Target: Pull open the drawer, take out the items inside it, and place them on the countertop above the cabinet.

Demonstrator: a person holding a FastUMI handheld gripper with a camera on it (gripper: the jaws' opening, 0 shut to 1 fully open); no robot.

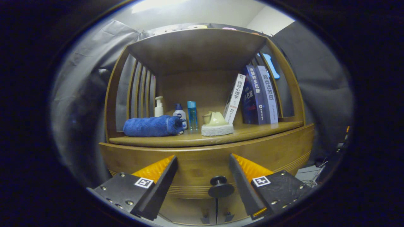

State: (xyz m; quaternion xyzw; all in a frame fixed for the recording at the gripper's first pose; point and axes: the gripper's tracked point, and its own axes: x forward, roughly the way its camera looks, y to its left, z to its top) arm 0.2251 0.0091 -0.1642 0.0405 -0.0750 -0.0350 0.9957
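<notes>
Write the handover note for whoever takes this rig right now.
Hand-held gripper: open, holding nothing, fingers spread either side of the round black drawer knob, which sits between them nearer the right finger; neither finger touches it.

Things: the wooden drawer front looks shut; its contents are hidden. The wooden countertop above already carries a rolled blue towel, three small bottles, a pale green sponge holder and leaning books.

Done: gripper lined up on the knob.

Left: close on the knob, pull the drawer open, lift out the items, set them on a bare stretch of countertop.
</notes>
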